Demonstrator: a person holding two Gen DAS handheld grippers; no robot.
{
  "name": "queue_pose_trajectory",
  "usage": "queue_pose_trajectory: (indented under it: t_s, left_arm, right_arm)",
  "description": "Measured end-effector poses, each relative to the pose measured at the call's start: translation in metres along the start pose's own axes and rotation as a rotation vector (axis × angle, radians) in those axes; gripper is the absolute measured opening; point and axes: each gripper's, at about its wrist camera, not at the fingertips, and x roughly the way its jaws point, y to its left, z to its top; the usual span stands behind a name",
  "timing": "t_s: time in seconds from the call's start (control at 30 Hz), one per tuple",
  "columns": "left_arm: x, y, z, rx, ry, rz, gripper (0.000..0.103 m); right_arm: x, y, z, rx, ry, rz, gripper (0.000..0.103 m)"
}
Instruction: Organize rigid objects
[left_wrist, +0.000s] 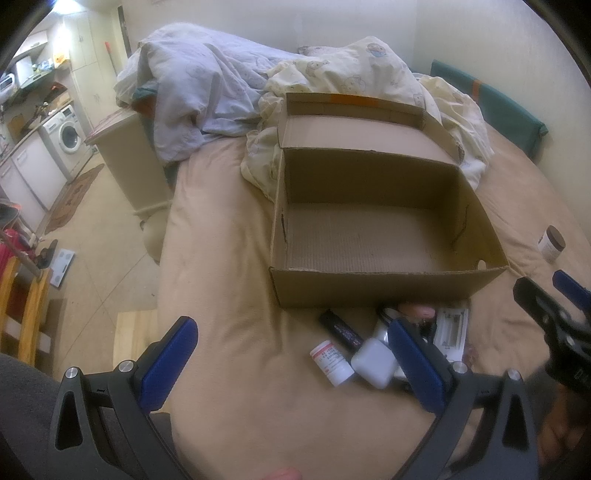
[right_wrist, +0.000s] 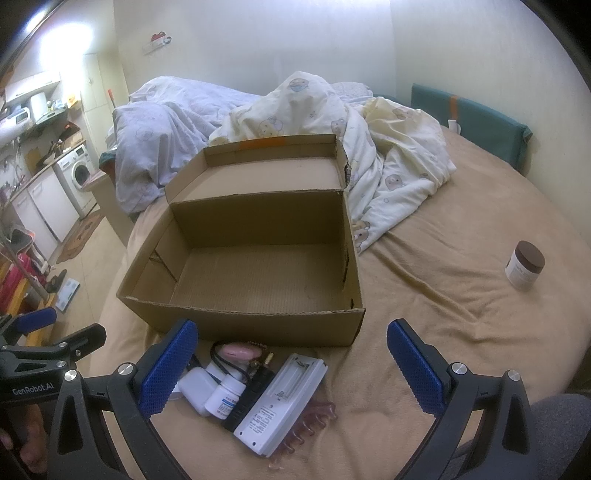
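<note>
Your left gripper (left_wrist: 291, 362) and right gripper (right_wrist: 291, 369) both hang spread wide, holding nothing. The cardboard box (right_wrist: 258, 273) sits bare inside on the bed (right_wrist: 424, 314), lid flap back. Just before its near wall lie a white charger (right_wrist: 284, 402), a pill bottle (right_wrist: 227, 398), and a white case (left_wrist: 373, 362). A brown-lidded jar (right_wrist: 524, 264) stands well apart, right.

In the left wrist view a blue finger pad (left_wrist: 415, 365) covers part of the white case (left_wrist: 373, 362) and the clutter at its 1 o'clock, the bottle (left_wrist: 331, 362) label is too blurred to read — in the right wrist view the charger (right_wrist: 282, 400) hides most of the pink claw clip (right_wrist: 314, 421).
</note>
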Motion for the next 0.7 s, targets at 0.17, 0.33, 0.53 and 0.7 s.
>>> queue_pose_trajectory:
  t_s: [0.17,0.33,0.53,0.7]
  left_arm:
    - [0.000,0.000,0.000,0.000,0.000,0.002,0.103]
    - [0.002,0.000,-0.002,-0.002,0.003,0.001,0.103]
    - [0.004,0.000,-0.003,0.002,0.010,0.003,0.103]
    - [0.007,0.001,-0.003,-0.002,0.022,0.006,0.103]
  right_arm:
    - [0.002,-0.005,-0.002,0.008,0.006,-0.002,0.103]
    - [0.009,-0.021,-0.001,0.036,0.028,-0.006,0.103]
    - [0.008,-0.025,0.000,0.056,0.034,-0.005,0.103]
    - [0.012,-0.027,0.002,0.081,0.059,-0.007,0.103]
